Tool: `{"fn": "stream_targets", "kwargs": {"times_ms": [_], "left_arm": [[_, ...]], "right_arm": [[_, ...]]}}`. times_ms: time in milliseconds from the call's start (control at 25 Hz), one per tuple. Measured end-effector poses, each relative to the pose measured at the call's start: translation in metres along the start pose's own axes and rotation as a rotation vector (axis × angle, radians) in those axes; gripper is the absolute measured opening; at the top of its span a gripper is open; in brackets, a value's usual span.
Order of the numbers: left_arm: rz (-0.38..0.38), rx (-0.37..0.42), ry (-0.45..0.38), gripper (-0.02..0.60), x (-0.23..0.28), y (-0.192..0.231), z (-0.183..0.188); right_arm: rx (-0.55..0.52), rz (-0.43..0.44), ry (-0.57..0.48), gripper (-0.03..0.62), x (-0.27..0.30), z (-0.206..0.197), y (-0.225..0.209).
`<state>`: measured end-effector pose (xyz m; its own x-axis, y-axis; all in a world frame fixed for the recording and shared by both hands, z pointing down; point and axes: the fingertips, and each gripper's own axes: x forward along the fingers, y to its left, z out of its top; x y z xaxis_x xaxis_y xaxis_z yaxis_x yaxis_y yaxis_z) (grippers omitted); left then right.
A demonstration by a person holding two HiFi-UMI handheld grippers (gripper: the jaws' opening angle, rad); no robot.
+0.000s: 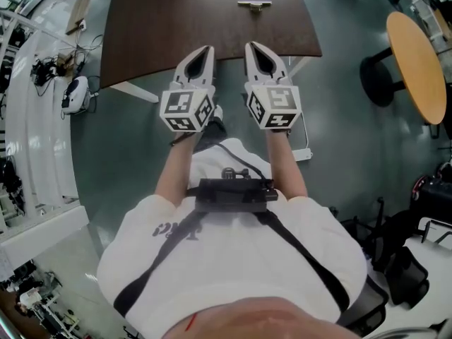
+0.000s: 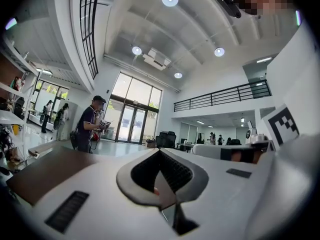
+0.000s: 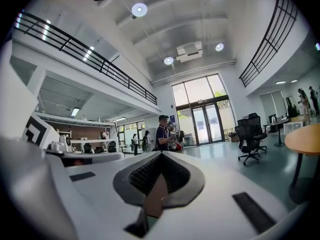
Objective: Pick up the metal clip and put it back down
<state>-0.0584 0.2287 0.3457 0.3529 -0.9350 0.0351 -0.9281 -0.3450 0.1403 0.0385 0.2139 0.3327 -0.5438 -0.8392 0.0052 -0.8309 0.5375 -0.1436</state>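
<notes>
Head view: the clip (image 1: 254, 5) lies flat and alone on the brown tabletop (image 1: 169, 27), straight ahead of the right jaws and well apart from them, near the far edge. Nothing lies beside it, which likely keeps the approach free from any side.

Short of the clip, both tools hover side by side over the near edge of the tabletop, tips pointing forward. The right gripper (image 1: 252, 46) lines up roughly with the clip; the left gripper (image 1: 207, 49) sits just beside it, off to the clip's left. This level, paired hold reads as a resting pose, with the pick-up not yet begun.

In the right gripper view, the jaws are pressed together with nothing between them. The left gripper view shows the same: jaws closed tip to tip, empty. Both views look out over the jaws into a bright hall with ceiling lights, and the clip appears in neither, so the tips seem angled above it. Whichever tool makes the grasp would need to spread its jaws and dip toward the clip.
</notes>
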Motion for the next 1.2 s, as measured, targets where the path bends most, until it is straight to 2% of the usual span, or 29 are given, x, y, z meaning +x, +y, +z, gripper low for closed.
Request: {"fn": "stream_targets", "kwargs": {"times_ms": [240,520,760,960,1120,1200], "left_arm": [[-0.043,-0.015,-0.018,0.012,0.079,0.021,0.002],[-0.079,-0.013,-0.067,0.012,0.168,0.071,0.038],[-0.118,-0.004,-0.040,0.014,0.234,0.121,0.033],[-0.134,0.002,-0.029,0.014,0.258,0.142,0.033],[-0.150,-0.021,-0.002,0.014,0.279,0.141,0.019],[-0.168,-0.026,0.011,0.012,0.282,0.138,0.012]], "right_arm": [[-0.033,-0.046,0.011,0.006,0.059,0.003,-0.047],[-0.065,-0.076,0.003,0.006,0.149,0.025,-0.078],[-0.048,-0.101,0.019,0.006,0.232,0.012,-0.101],[-0.036,-0.126,0.019,0.006,0.257,0.001,-0.114],[-0.018,-0.191,0.053,0.006,0.255,-0.015,-0.146],[-0.051,-0.220,0.069,0.006,0.253,-0.021,-0.155]]}}
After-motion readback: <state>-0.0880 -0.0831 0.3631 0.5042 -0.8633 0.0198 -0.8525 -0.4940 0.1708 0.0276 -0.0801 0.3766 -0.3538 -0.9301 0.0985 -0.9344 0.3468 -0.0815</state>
